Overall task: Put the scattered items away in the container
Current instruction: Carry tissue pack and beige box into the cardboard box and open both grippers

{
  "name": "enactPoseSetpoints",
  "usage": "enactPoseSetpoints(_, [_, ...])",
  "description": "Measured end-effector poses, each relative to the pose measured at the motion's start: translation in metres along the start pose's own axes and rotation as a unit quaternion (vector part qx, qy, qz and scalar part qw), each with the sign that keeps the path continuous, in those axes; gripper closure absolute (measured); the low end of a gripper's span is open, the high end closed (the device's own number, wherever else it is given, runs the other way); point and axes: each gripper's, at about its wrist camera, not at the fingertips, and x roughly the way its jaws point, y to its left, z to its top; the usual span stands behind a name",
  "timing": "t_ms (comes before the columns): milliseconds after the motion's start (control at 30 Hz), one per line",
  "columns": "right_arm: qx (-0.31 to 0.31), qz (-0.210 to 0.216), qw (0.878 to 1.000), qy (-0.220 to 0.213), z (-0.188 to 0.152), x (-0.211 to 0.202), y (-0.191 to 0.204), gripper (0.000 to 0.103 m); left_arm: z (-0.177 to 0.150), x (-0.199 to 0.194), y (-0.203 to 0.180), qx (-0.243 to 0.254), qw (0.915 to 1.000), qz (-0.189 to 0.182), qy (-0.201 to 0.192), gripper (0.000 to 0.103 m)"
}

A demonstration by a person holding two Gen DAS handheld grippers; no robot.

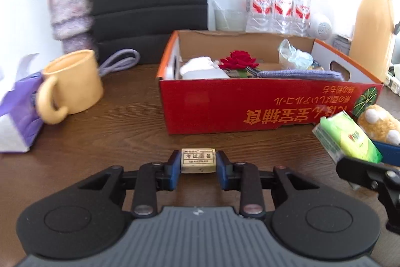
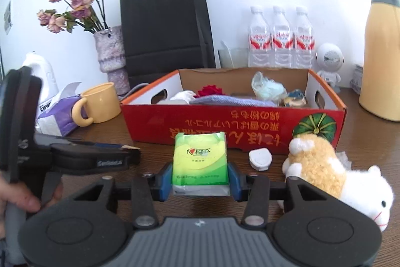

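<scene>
A small cream eraser (image 1: 198, 160) lies on the brown table just in front of the red cardboard box (image 1: 225, 106). My left gripper (image 1: 198, 164) is shut on it, a blue pad pressed on each side. My right gripper (image 2: 200, 182) is shut on a green tissue pack (image 2: 200, 159), held a little above the table in front of the box (image 2: 225, 121). The box holds a red flower, a purple cloth, white items and a plastic bag. A tan and white plush toy (image 2: 317, 167) and a small white round case (image 2: 260, 159) lie on the table by the box's front right.
A yellow mug (image 1: 75, 84) and a purple tissue box (image 1: 17, 116) stand left of the box. Behind are a vase of dried flowers (image 2: 111, 54), a black paper bag (image 2: 165, 26), three water bottles (image 2: 282, 39), a white speaker (image 2: 330, 61) and a yellow thermos (image 2: 382, 54).
</scene>
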Motion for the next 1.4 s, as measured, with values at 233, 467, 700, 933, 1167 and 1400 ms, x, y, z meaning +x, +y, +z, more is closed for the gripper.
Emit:
enactPoseSetpoints(233, [-0.003, -0.022, 1.000, -0.021, -0.014, -0.050, 0.012, 0.059, -0.035, -0.100, -0.012, -0.019, 0.9967, 0.034, -0.071, 0.072])
enactPoseSetpoints(467, [-0.011, -0.049, 0.997, -0.050, -0.035, -0.123, 0.027, 0.059, -0.069, -0.170, -0.040, -0.023, 0.9928, 0.022, -0.116, 0.072])
enactPoseSetpoints(700, [-0.015, -0.059, 0.995, -0.079, -0.055, -0.181, 0.038, 0.059, -0.087, -0.222, -0.048, -0.033, 0.9883, 0.008, -0.148, 0.072])
enactPoseSetpoints(933, [0.006, -0.075, 0.995, -0.070, -0.064, -0.192, 0.026, 0.059, -0.101, -0.222, -0.057, -0.037, 0.9905, -0.011, -0.132, 0.072])
enactPoseSetpoints(1167, [0.017, -0.063, 0.997, -0.038, -0.023, -0.141, -0.004, 0.059, -0.070, -0.185, -0.057, -0.033, 0.9925, -0.026, -0.114, 0.072])
enactPoseSetpoints(1400, [-0.011, -0.042, 0.999, 0.013, 0.083, -0.027, -0.038, 0.059, -0.001, -0.126, -0.044, -0.022, 0.9901, -0.030, -0.135, 0.072])
